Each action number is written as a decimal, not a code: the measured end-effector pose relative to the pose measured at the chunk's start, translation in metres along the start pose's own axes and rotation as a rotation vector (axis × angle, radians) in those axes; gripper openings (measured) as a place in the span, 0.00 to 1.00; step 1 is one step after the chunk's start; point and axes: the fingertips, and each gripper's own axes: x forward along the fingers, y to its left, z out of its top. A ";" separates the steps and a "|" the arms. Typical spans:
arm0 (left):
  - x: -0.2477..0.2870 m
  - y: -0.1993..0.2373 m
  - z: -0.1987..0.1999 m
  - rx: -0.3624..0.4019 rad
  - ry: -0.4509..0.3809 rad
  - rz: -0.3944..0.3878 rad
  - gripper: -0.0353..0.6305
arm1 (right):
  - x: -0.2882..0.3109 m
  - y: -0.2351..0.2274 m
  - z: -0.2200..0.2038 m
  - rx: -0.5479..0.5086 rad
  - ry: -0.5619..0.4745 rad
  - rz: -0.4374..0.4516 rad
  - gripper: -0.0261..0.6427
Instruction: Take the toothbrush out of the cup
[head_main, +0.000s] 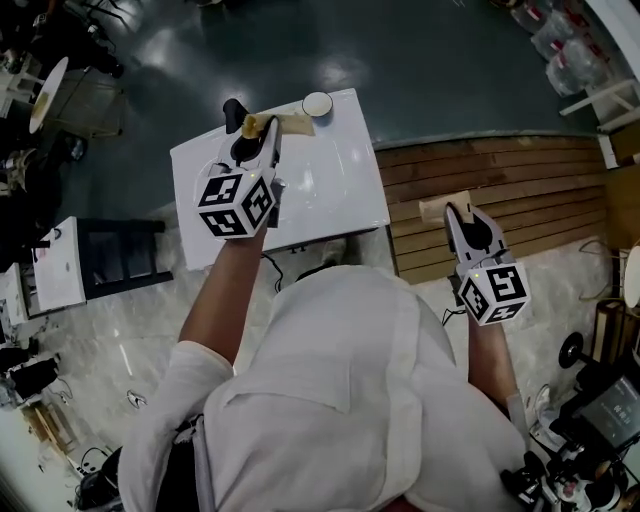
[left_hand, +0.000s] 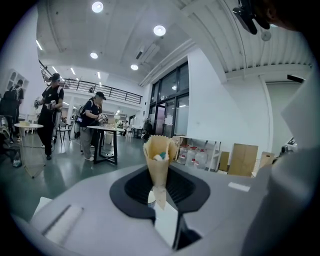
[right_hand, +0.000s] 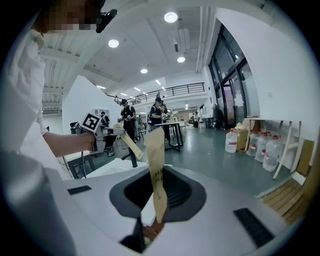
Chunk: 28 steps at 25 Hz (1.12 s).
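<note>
While the person stands at the near edge of a white table (head_main: 340, 190), the head view shows the left gripper (head_main: 260, 130) reaching over the tabletop. Its jaws are closed on a tan paper sleeve (head_main: 285, 124), which points toward a white cup (head_main: 317, 104) standing at the tabletop's far edge, near the right corner. The right gripper (head_main: 455, 212) hangs beyond the table's right edge, over wooden slats (head_main: 520, 190), pinching a short tan paper strip (head_main: 440, 207).

In the left gripper view, the jaws are nearly together, clamped on the sleeve's lower end. The sleeve stands upright, and in its open, jagged top sits the toothbrush (left_hand: 159, 156), white and teal, out of the cup.

In the right gripper view, the narrow jaws grip the strip's bottom end and the strip rises upright. The left gripper shows at the left, with the sleeve slanting from it.
</note>
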 end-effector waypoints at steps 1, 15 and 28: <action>-0.005 -0.004 -0.002 -0.002 0.003 -0.001 0.15 | -0.001 0.001 -0.001 -0.002 -0.001 0.007 0.10; -0.095 -0.069 -0.030 0.006 0.069 -0.027 0.15 | -0.018 0.024 -0.011 -0.043 -0.001 0.141 0.10; -0.151 -0.098 -0.058 0.031 0.132 -0.078 0.15 | -0.013 0.062 -0.009 -0.091 0.006 0.223 0.10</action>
